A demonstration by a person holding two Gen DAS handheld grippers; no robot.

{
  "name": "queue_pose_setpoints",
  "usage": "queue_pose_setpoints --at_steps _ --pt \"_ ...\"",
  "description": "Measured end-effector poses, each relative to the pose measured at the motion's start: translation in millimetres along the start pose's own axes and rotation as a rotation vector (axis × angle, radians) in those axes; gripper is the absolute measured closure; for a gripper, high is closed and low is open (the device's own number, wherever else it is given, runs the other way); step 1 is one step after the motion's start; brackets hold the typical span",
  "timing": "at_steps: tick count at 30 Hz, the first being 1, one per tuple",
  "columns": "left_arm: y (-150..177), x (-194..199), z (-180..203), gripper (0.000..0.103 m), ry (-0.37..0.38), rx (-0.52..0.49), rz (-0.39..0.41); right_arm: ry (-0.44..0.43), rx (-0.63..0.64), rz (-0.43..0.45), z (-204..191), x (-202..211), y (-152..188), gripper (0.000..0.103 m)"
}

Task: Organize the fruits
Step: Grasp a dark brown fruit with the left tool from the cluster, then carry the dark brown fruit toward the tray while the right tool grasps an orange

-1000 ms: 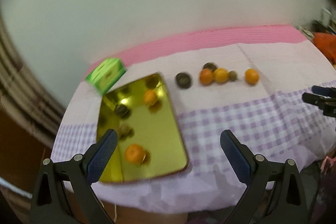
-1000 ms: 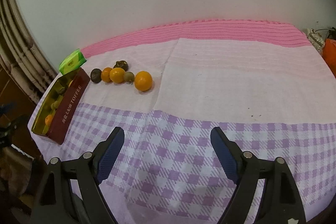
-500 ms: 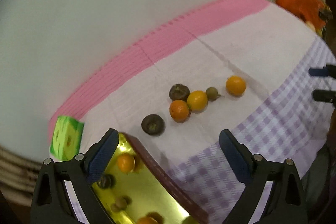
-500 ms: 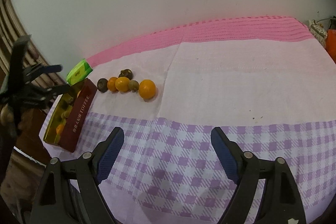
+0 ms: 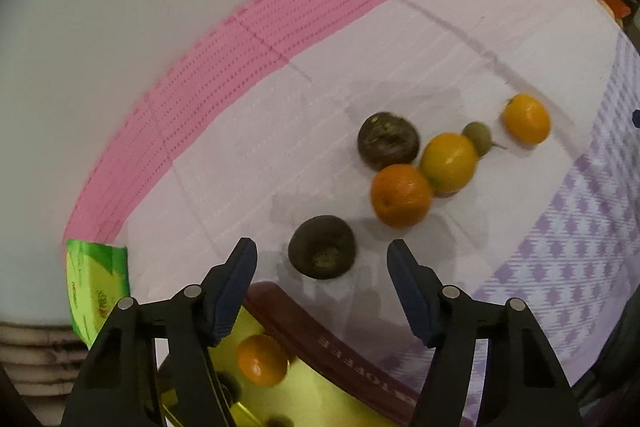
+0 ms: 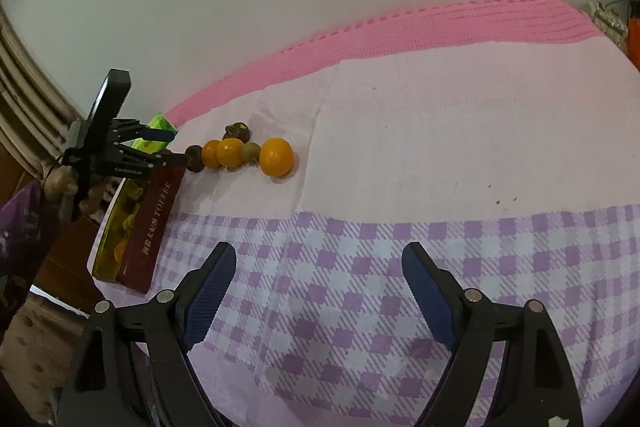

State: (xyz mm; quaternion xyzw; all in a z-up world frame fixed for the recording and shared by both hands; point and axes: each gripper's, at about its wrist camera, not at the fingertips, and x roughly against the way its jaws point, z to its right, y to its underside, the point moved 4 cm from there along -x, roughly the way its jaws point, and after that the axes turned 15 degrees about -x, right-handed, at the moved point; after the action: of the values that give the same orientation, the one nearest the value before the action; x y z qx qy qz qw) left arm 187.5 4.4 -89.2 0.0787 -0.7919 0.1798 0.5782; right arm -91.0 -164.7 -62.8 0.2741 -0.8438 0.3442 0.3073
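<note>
One dark brown round fruit (image 5: 322,252) lies just ahead between our left tongs (image 5: 321,261), whose jaws have just been closing but stand apart; our right tongs (image 6: 316,267), apart and empty, are far off.

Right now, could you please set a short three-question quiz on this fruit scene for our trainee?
1. True or false: the left claw grips the dark fruit.
2. How many fruits lie loose on the cloth: (a) four (b) six (c) eight?
3. Which box stands beyond the gold tin?

Key:
1. False; its jaws have been closing, the fruit lies between them ungripped.
2. (b).
3. The green box.
</note>
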Motion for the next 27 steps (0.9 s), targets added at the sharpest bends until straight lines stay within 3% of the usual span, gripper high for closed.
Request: queue_pose_setpoints --at_steps 6,9,12,14,21,27 --pt "-5 -18 1 0.050 0.071 -0.002 -0.007 0.004 0.005 -0.035 1 -10 5 0.020" --pt "-4 -26 4 0.057 0.059 -0.008 -0.015 0.007 -0.002 -0.040 3 -12 5 0.020" --pt "1 -25 1 0.060 0.103 0.064 0.011 0.009 -0.011 -0.038 6 -10 3 0.020" --pt "6 -21 0 0.060 0.082 0.113 0.016 0.009 -0.014 -0.036 7 -10 2 0.020" --pt "26 48 55 0.060 -0.024 0.314 0.156 0.004 -0.004 -0.017 5 -2 -1 0.020" --pt "35 98 116 0.060 0.036 0.433 0.259 -0.007 0.047 -0.013 -10 0 4 0.020"
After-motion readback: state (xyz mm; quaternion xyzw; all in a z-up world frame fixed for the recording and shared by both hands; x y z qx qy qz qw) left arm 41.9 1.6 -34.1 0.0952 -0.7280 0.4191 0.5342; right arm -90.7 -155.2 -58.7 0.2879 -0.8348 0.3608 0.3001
